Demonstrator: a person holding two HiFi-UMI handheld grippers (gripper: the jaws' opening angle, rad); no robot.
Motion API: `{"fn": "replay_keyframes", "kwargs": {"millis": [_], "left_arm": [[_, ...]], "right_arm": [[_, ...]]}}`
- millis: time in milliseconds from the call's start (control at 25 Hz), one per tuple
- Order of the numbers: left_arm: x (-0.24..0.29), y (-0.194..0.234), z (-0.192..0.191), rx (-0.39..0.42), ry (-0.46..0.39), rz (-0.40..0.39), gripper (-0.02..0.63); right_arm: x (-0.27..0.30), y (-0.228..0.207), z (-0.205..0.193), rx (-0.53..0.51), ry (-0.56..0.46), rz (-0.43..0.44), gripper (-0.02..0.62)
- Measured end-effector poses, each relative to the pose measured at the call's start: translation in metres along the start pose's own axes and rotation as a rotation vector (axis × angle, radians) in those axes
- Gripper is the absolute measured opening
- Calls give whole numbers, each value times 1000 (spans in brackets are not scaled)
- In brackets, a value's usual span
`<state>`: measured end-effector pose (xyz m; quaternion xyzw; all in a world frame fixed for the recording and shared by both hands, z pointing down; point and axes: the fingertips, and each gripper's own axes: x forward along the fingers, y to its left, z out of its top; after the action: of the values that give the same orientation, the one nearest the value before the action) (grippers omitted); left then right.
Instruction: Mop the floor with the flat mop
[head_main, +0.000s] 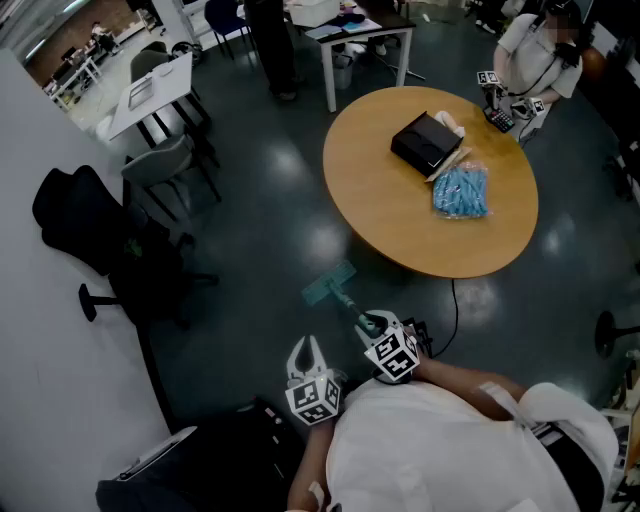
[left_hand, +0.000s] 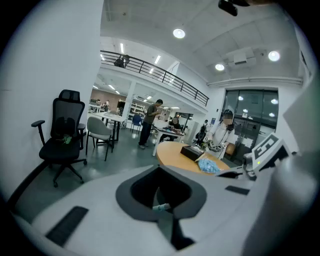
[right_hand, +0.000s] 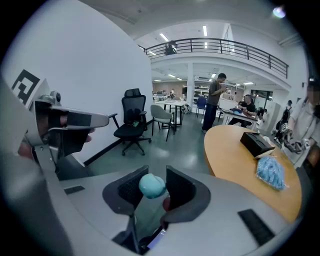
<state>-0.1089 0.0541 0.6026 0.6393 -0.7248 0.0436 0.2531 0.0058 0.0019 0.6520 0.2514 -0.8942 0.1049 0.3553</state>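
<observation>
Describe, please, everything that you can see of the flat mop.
The flat mop has a teal, rectangular flat head that lies on the dark floor, close to the edge of the round wooden table. A thin handle of a similar teal rises tilted from the head toward the person. The right gripper has its claw shut on the handle; the right gripper view shows the handle's rounded teal end between the two dark pads. Nothing else touches it.
</observation>
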Motion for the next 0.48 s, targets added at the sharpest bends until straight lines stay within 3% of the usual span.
{"fn": "replay_keyframes", "kwargs": {"millis": [480], "left_arm": [[-5, -8, -1, 2, -13, -11, 5]], "right_arm": [[-8, 0, -14, 12, 15, -11, 116]]}}
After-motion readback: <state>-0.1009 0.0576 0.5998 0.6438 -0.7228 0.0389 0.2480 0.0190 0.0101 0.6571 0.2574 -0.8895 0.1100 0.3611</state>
